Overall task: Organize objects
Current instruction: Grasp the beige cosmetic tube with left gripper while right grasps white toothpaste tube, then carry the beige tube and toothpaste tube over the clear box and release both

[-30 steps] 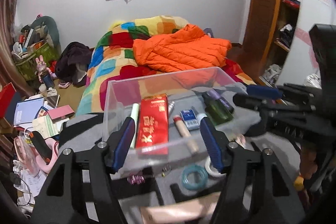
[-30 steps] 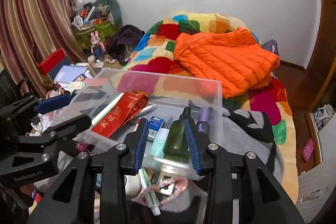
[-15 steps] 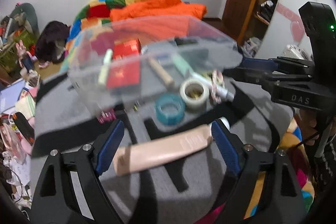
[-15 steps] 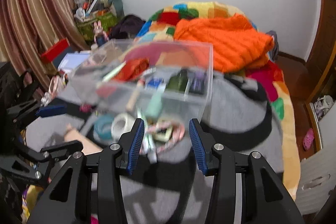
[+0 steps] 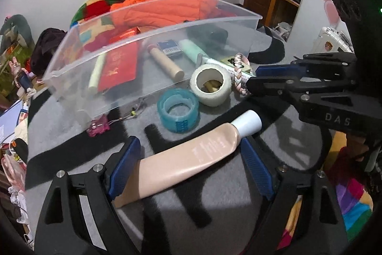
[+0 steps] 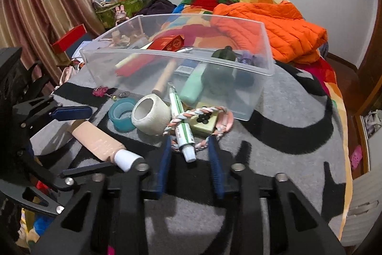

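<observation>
From the left wrist, the left gripper [image 5: 188, 166] is standing wide open, its jaws having just been spreading, with the beige tube [image 5: 181, 163] lying between them untouched. The clear bin [image 5: 152, 40] is sitting ahead.

From the right wrist, the right gripper [image 6: 189, 159] is narrowing, jaws just closing, either side of the toothpaste tube [image 6: 182, 128], pads not yet pressing it.

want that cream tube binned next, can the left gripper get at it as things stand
Probably yes. The left gripper is open, with the cream tube lying crosswise between its fingers on the grey blanket. Nothing lies on it; the blue tape roll sits clear beyond.
</observation>
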Demonstrator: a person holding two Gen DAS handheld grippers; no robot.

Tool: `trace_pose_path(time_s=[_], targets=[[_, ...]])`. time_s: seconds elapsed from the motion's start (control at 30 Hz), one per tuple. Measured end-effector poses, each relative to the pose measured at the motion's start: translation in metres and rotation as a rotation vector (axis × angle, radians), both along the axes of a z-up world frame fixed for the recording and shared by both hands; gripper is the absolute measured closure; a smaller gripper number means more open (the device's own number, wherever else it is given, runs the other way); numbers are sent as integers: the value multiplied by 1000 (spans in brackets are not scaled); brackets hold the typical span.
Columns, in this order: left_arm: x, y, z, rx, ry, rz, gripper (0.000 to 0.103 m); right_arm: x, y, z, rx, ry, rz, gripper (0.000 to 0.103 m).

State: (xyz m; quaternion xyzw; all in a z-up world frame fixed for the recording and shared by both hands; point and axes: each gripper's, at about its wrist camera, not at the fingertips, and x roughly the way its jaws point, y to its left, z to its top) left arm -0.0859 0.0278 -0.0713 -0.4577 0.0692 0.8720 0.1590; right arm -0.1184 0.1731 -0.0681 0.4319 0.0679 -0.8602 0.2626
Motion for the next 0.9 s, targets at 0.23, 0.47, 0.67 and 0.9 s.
trace_pose_path(time_s=[0.23, 0.47, 0.67, 0.9], targets=[[8, -3, -2, 34, 15, 14, 27, 4, 5, -1, -26, -4, -4, 88], [24, -15, 4, 47, 17, 76, 67, 19, 20, 6, -38, 1, -17, 88], [33, -18, 8, 83, -7, 99, 78, 34, 45, 9, -46, -5, -68, 89], [26, -10, 12, 72, -15, 64, 70, 44, 63, 15, -74, -9, -93, 89]])
